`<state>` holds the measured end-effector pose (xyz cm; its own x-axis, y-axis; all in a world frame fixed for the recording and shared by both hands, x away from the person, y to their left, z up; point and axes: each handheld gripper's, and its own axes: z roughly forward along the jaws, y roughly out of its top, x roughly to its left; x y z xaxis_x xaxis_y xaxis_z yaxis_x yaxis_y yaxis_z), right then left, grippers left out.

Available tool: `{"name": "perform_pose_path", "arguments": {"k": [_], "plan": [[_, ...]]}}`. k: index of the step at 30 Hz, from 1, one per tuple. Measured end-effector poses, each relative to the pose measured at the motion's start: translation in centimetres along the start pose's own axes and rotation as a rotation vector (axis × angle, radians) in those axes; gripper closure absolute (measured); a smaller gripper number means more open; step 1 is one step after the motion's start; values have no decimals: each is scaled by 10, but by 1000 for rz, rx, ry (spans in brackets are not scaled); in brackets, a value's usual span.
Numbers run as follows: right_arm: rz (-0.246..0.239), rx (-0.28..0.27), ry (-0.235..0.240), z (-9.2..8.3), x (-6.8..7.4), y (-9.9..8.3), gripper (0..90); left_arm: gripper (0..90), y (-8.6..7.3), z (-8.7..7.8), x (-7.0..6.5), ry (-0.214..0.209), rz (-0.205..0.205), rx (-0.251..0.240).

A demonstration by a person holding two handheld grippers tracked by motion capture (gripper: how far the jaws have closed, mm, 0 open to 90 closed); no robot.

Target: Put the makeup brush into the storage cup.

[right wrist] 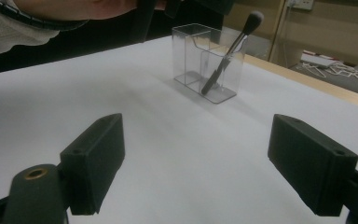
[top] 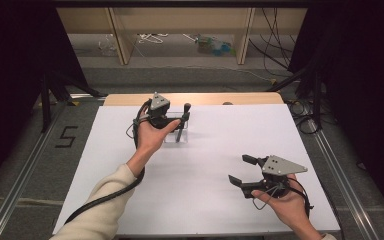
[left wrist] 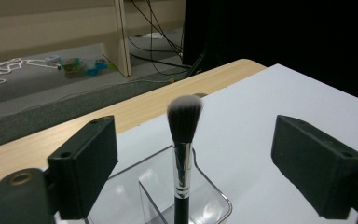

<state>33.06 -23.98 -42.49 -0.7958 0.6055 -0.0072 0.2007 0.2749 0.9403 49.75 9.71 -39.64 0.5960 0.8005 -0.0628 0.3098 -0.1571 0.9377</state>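
The makeup brush (left wrist: 183,140) is leaning in the clear organizer (right wrist: 208,60), free between the left gripper (left wrist: 193,163)'s wide-open jaws. Pulling away carelessly risks clipping the bristles and tipping both. The right gripper (top: 241,170) is resting wide and empty.

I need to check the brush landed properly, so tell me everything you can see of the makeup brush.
The makeup brush has a black handle, a shiny silver ferrule and a rounded head of dark bristles with pale tips. It stands handle-down, head up, in one compartment of the clear plastic holder, leaning against its upper edge. The holder sits on the white table near the far edge. The left gripper is open around the brush, its fingers clear of it on both sides.
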Motion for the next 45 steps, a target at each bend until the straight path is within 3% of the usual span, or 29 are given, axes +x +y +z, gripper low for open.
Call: {"name": "perform_pose_path", "arguments": {"k": [5, 10, 19, 26, 35, 41, 45], "plan": [[0, -3, -3, 1, 0, 0, 192, 85, 4, -11, -1, -24, 39, -6], [1, -4, -2, 1, 0, 0, 192, 77, 5, -22, 1, -24, 35, -18], [-2, -3, -3, 0, 0, 0, 191, 72, 5, -40, -2, -43, 63, -35], [3, -17, -8, 1, 0, 0, 189, 70, 0, -52, -8, -75, 64, -50], [2, -23, -8, -1, -2, 1, 185, 88, -7, -70, -17, -125, 64, -105], [5, -49, -12, -1, -3, 1, 184, 87, -15, -80, -21, -142, 71, -108], [10, -32, -17, -4, -4, 2, 184, 88, -21, -88, -24, -150, 72, -113]]}}
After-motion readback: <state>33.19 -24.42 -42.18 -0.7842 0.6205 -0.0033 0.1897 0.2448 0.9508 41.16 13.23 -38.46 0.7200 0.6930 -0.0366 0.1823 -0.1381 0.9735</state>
